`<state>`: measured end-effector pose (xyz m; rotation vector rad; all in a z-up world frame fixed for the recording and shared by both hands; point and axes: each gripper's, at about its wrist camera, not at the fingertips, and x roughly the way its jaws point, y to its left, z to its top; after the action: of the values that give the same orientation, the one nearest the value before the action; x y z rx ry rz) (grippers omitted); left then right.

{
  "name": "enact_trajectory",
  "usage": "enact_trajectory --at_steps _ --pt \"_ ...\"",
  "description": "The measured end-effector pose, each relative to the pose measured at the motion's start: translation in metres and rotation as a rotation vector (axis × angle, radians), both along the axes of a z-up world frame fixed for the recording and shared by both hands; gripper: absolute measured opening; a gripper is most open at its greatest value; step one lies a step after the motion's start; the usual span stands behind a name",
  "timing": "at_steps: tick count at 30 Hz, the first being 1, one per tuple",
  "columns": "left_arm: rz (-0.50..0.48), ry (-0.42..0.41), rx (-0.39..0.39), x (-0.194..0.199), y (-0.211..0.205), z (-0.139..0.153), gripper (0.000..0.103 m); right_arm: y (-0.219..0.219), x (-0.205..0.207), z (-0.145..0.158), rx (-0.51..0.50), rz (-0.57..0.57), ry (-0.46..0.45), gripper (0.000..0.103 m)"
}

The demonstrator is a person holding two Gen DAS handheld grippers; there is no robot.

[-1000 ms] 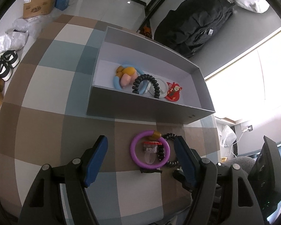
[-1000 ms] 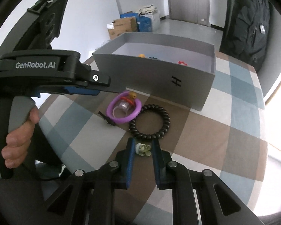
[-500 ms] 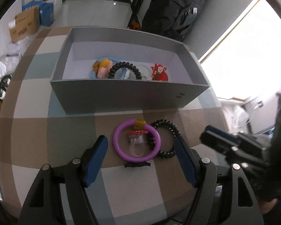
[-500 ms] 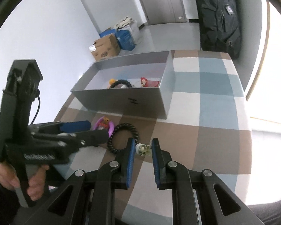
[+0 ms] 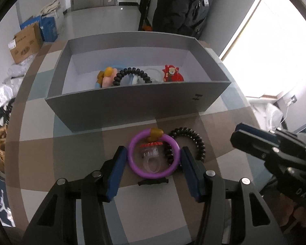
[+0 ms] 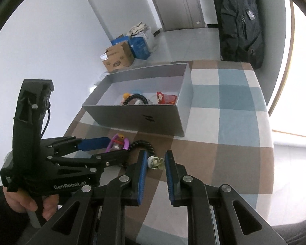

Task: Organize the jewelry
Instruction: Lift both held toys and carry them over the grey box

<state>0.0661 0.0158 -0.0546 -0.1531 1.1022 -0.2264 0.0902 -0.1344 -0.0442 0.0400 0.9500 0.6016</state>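
A grey open box (image 5: 132, 104) on the checked table holds a black bead bracelet (image 5: 130, 72), a red figure charm (image 5: 171, 74) and other trinkets; the box also shows in the right wrist view (image 6: 136, 118). In front of it lie a purple ring (image 5: 153, 155) with a clear piece inside and a black bead bracelet (image 5: 191, 140). My left gripper (image 5: 152, 167) has closed in around the purple ring, pads at its sides. My right gripper (image 6: 155, 163) holds a small pale green ornament (image 6: 156, 162) above the table.
The checked table (image 6: 224, 122) has a curved front edge. A small black clip (image 5: 153, 182) lies just before the purple ring. Cardboard and blue boxes (image 5: 28, 40) sit on the floor at left. A black bag (image 5: 185, 6) stands behind the box.
My left gripper's fingers have closed from wide open to the purple ring's sides. My right gripper has lifted and drawn back with the green ornament.
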Motion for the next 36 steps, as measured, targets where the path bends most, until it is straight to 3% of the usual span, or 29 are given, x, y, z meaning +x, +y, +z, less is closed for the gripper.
enact_trajectory --at_steps 7,19,29,36 --pt "0.014 -0.051 -0.029 -0.002 0.003 0.014 0.048 -0.001 0.003 0.001 0.017 -0.006 0.003 0.017" --pt "0.118 -0.123 -0.215 0.004 0.028 0.034 0.048 -0.004 0.013 0.019 0.125 -0.024 -0.035 0.017" --pt "0.144 -0.167 -0.255 0.017 0.039 0.048 0.048 0.007 0.036 0.037 0.219 0.000 -0.041 0.017" --pt "0.152 -0.168 -0.239 0.034 0.042 0.050 0.048 0.022 0.055 0.053 0.197 0.019 -0.072 0.017"
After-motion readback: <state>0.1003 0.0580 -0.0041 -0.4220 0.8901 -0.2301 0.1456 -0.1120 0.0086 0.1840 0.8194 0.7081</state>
